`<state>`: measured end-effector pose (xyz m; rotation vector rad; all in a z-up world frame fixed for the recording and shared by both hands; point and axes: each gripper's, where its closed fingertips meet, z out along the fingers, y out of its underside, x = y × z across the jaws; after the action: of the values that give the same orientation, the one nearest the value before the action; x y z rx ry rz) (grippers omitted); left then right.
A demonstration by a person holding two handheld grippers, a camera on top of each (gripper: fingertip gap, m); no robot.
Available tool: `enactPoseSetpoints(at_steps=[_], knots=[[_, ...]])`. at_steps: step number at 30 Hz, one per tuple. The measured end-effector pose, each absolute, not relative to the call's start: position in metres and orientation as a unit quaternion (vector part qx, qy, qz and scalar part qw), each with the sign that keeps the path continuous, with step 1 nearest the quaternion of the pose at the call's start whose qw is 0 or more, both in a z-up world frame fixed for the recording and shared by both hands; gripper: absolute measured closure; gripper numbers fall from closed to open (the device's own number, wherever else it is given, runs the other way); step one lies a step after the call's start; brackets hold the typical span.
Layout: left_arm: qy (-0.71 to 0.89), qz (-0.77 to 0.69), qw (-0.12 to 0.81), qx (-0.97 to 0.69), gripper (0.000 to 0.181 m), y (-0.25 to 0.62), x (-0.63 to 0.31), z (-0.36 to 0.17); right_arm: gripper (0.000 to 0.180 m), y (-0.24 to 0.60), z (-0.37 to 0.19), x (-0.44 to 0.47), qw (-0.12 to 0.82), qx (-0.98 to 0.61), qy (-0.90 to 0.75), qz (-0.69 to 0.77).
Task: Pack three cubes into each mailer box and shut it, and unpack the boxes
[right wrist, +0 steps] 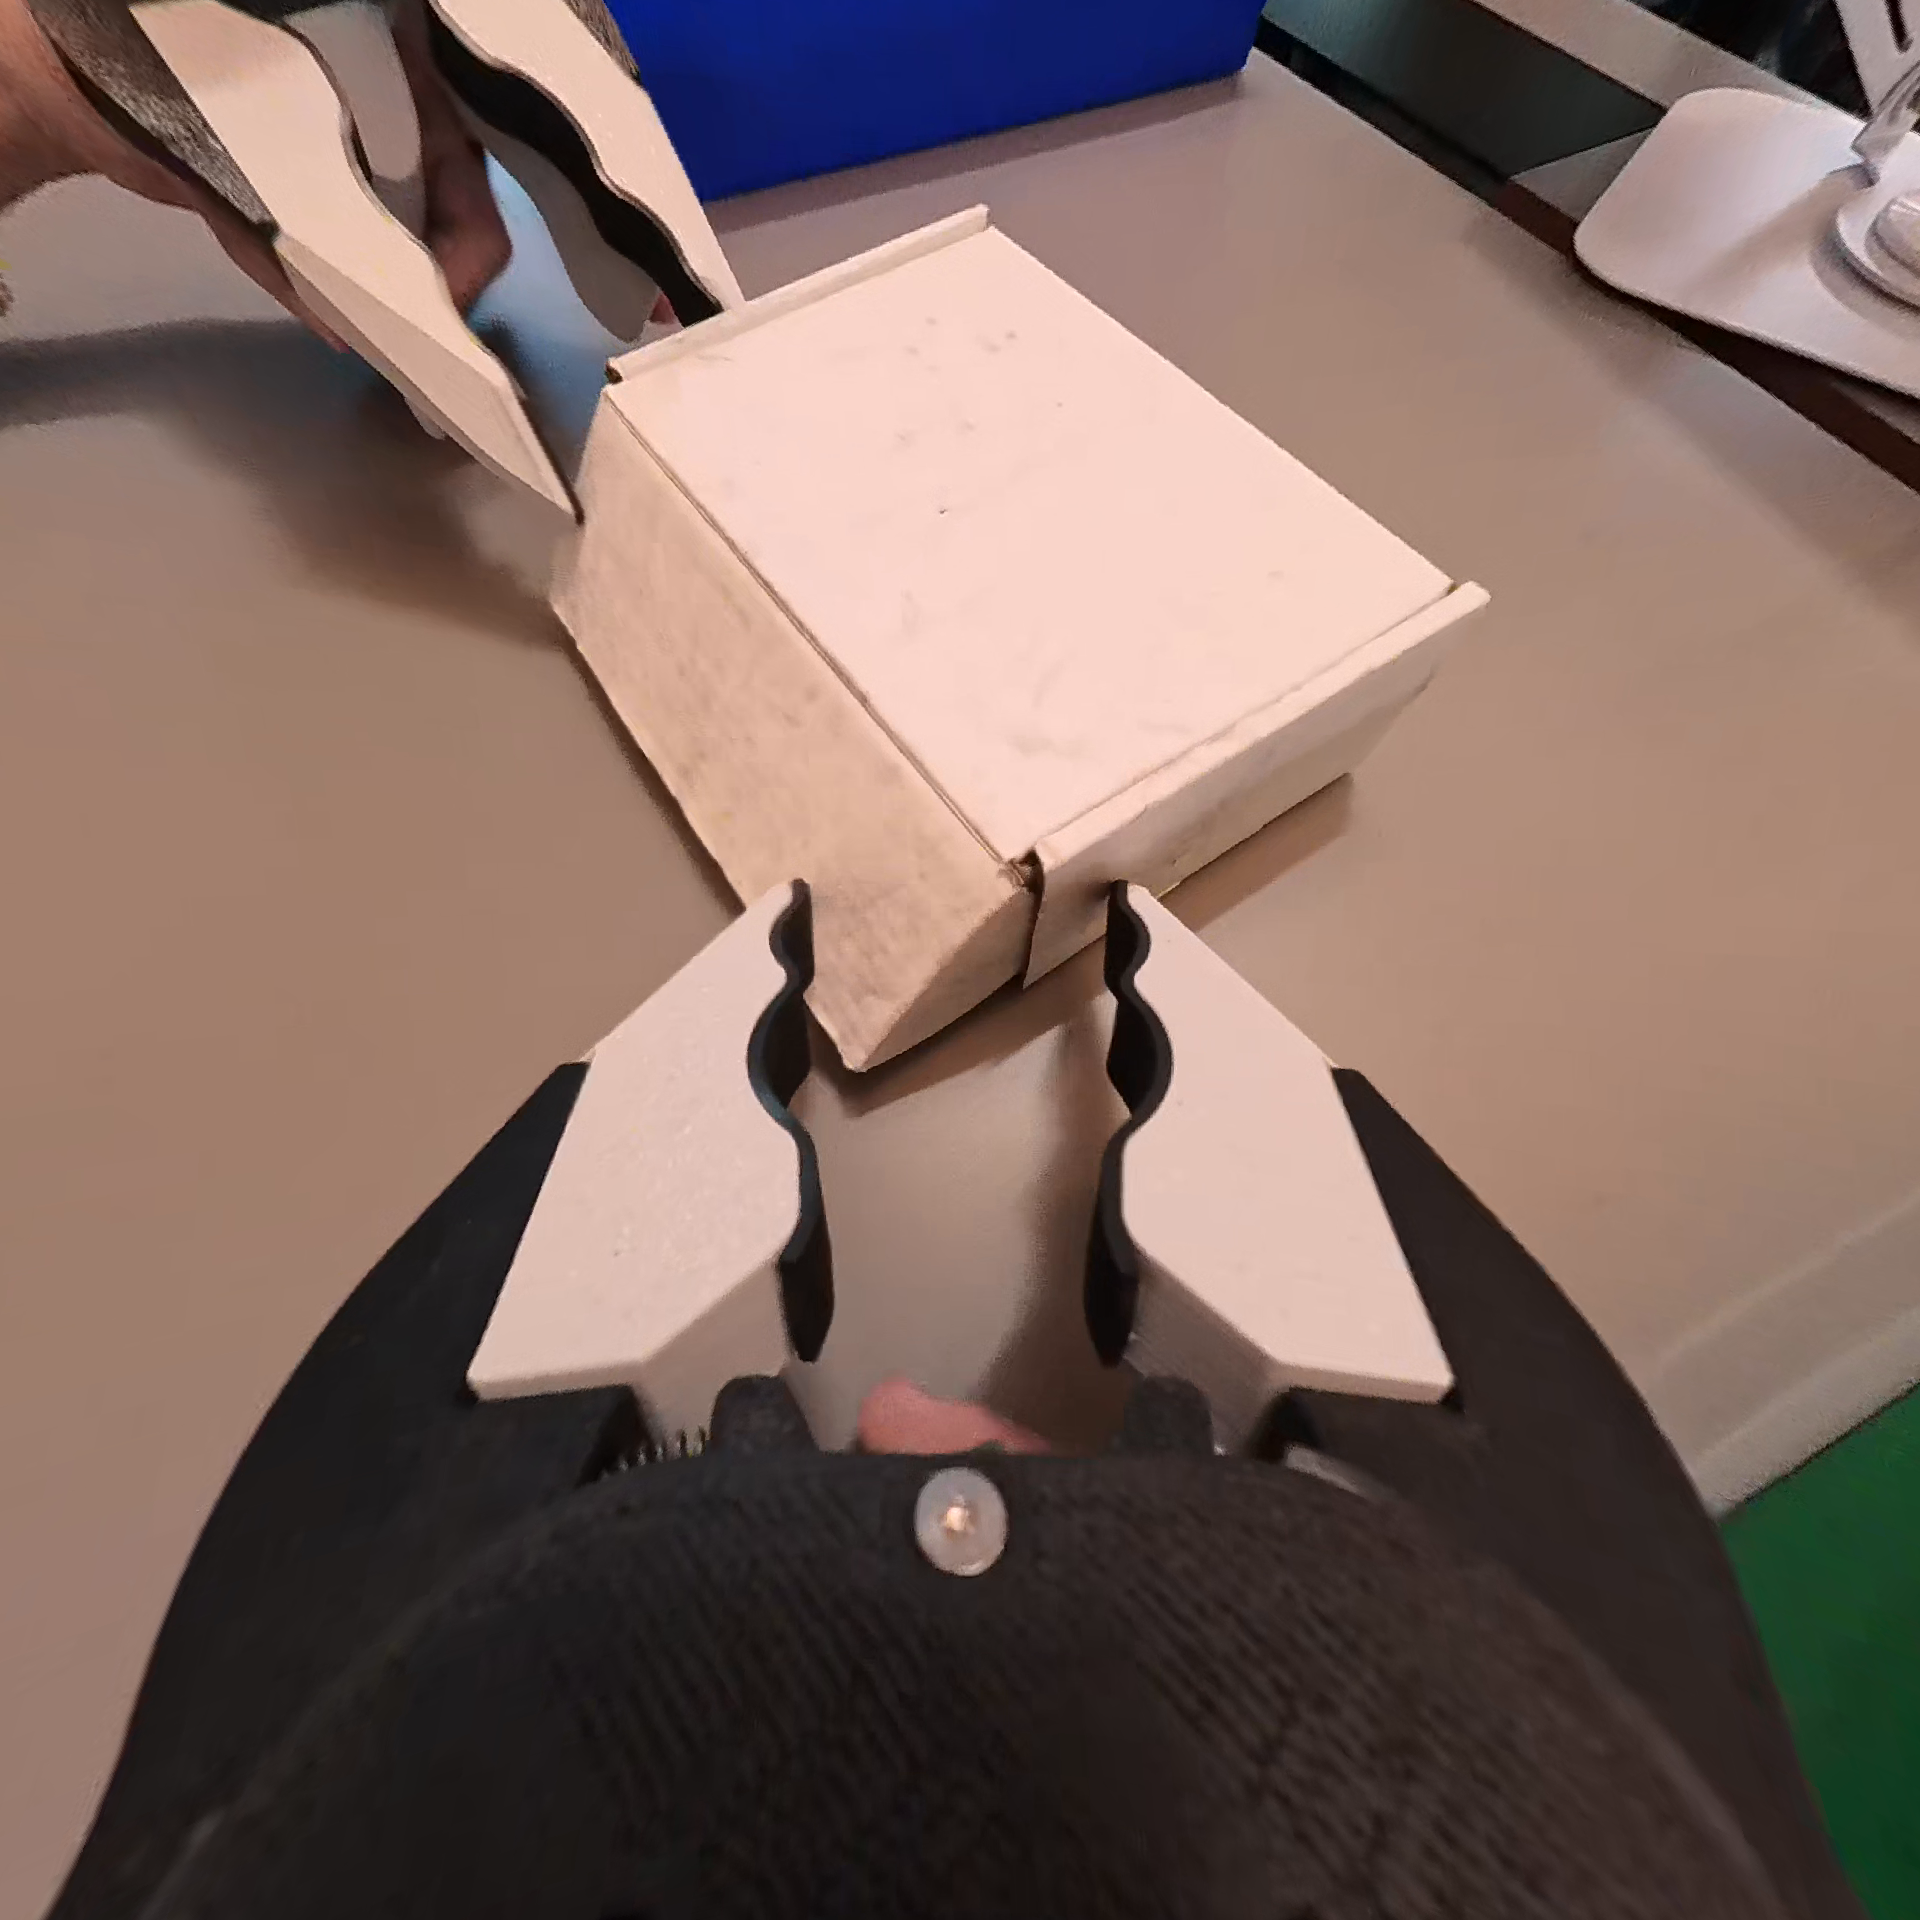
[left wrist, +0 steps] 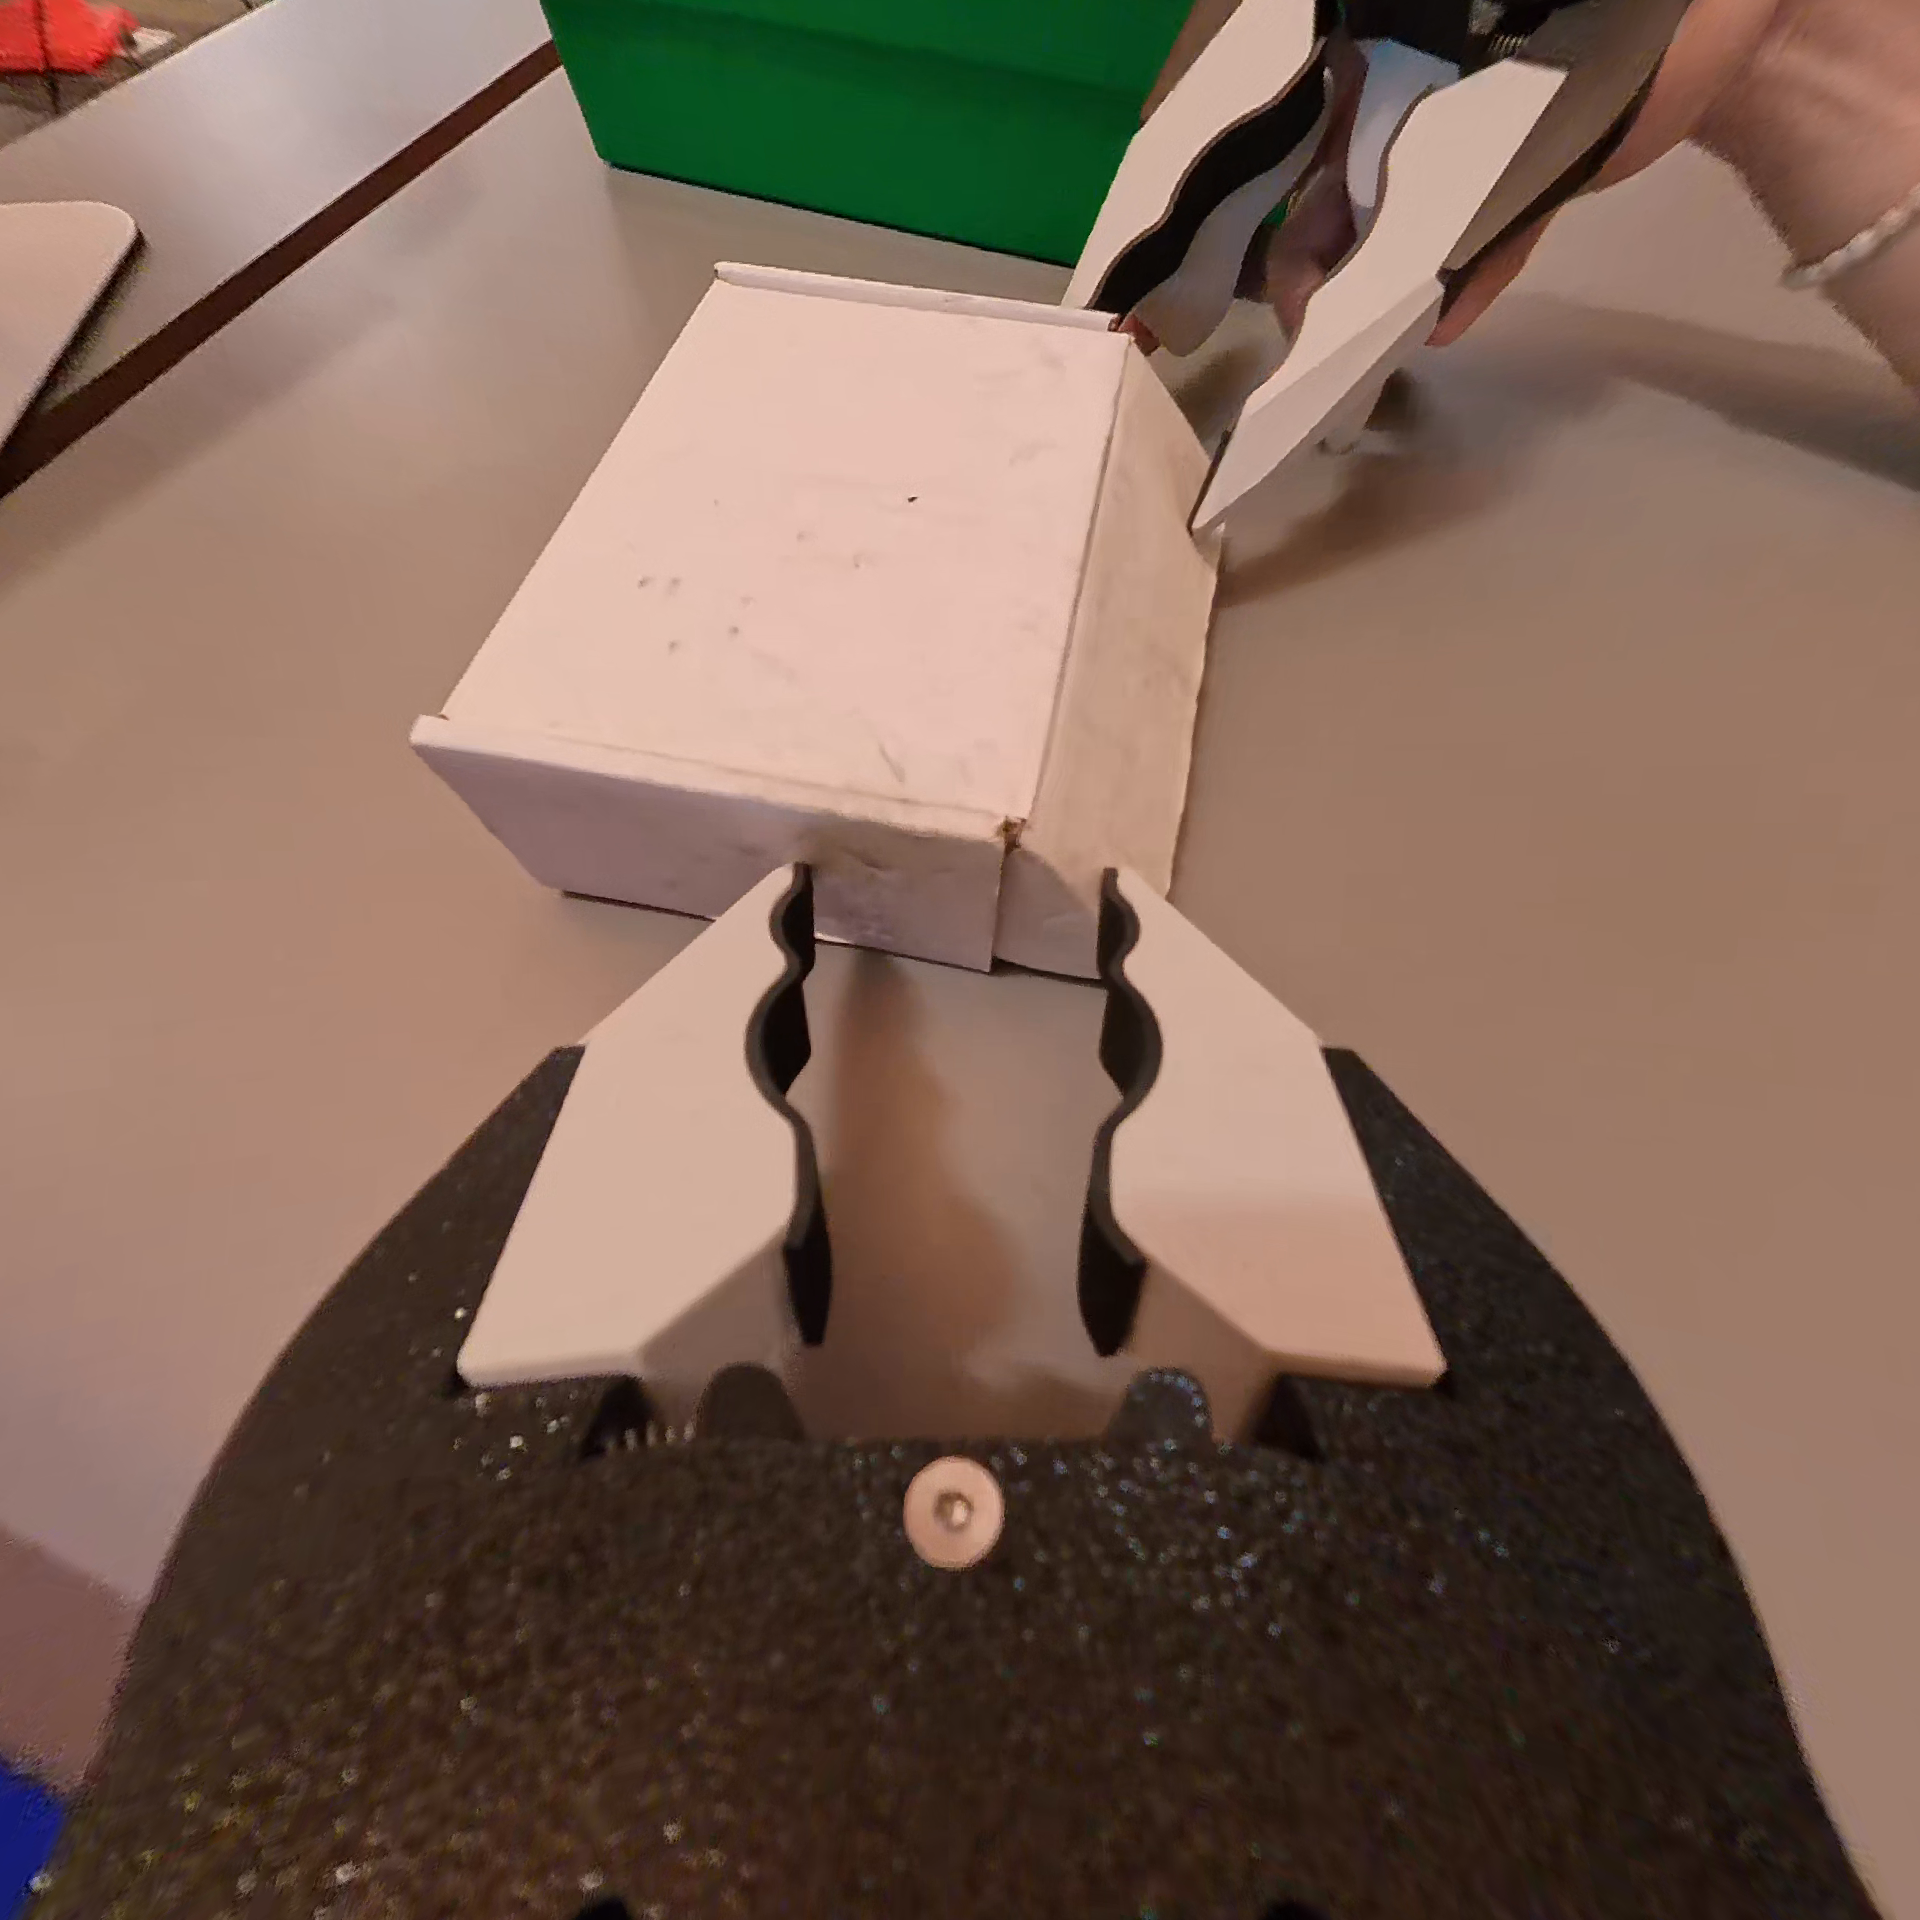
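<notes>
At the far left of the grey table (left wrist: 312, 623) lay the corner of a pale flat pad (left wrist: 52, 281), with something red (left wrist: 62, 36) beyond it. The left gripper (left wrist: 951, 894) hovered low over the tabletop, its white fingers (left wrist: 665, 1122) spread apart with nothing between them, the tips just at one lower corner of the white mailer box (left wrist: 831, 551). The box sat shut in the middle of the table, lid flat and smudged with small marks. Behind it, in the left wrist view, stood a green bin (left wrist: 862, 104); the right wrist view showed a blue bin (right wrist: 935, 73) past the box on the other side. To the right, the right gripper (right wrist: 956, 904) was likewise parted and empty, its tips flanking the box's opposite corner, whether touching I could not tell. A hand (left wrist: 1808, 114) wearing a thin bracelet (left wrist: 1860, 244) held it from above. A white tray (right wrist: 1745, 229) rested at the far right edge.
</notes>
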<state>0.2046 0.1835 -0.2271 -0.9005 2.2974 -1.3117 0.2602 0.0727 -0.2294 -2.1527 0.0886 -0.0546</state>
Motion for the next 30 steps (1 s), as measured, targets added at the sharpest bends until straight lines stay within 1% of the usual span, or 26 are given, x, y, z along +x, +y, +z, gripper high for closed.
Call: enactPoseSetpoints(at_steps=[4, 7, 8, 9, 10, 11, 13, 14, 17, 19, 22, 30], knots=[[0.817, -0.442, 0.204, -0.308, 0.136, 0.185, 0.206, -0.230, 0.129, 0.072, -0.232, 0.262, 0.456, -0.887, 0.028, -0.065], [0.817, -0.436, 0.217, -0.308, 0.135, 0.185, 0.207, -0.230, 0.131, 0.072, -0.232, 0.264, 0.457, -0.886, 0.034, -0.078], [0.818, -0.433, 0.219, -0.309, 0.134, 0.185, 0.207, -0.231, 0.131, 0.072, -0.232, 0.264, 0.458, -0.885, 0.032, -0.079], [0.823, -0.427, 0.217, -0.305, 0.128, 0.185, 0.206, -0.233, 0.130, 0.071, -0.233, 0.262, 0.457, -0.886, 0.023, -0.081], [0.832, -0.422, 0.208, -0.295, 0.116, 0.182, 0.204, -0.236, 0.127, 0.068, -0.235, 0.259, 0.448, -0.890, 0.012, -0.078], [0.839, -0.417, 0.201, -0.285, 0.111, 0.179, 0.201, -0.238, 0.123, 0.063, -0.239, 0.256, 0.433, -0.898, 0.004, -0.078], [0.848, -0.407, 0.194, -0.280, 0.116, 0.178, 0.200, -0.243, 0.115, 0.055, -0.243, 0.260, 0.412, -0.905, -0.004, -0.104], [0.850, -0.402, 0.189, -0.284, 0.121, 0.178, 0.200, -0.245, 0.121, 0.053, -0.243, 0.264, 0.411, -0.904, 0.001, -0.116], [0.852, -0.400, 0.170, -0.293, 0.130, 0.179, 0.203, -0.248, 0.127, 0.053, -0.240, 0.270, 0.427, -0.898, 0.029, -0.105], [0.850, -0.406, 0.160, -0.295, 0.130, 0.179, 0.203, -0.247, 0.127, 0.057, -0.234, 0.272, 0.451, -0.886, 0.036, -0.098], [0.849, -0.411, 0.148, -0.297, 0.129, 0.178, 0.202, -0.247, 0.133, 0.067, -0.230, 0.268, 0.475, -0.877, 0.038, -0.066], [0.847, -0.408, 0.144, -0.308, 0.131, 0.179, 0.205, -0.248, 0.137, 0.068, -0.234, 0.272, 0.458, -0.886, 0.036, -0.061]])
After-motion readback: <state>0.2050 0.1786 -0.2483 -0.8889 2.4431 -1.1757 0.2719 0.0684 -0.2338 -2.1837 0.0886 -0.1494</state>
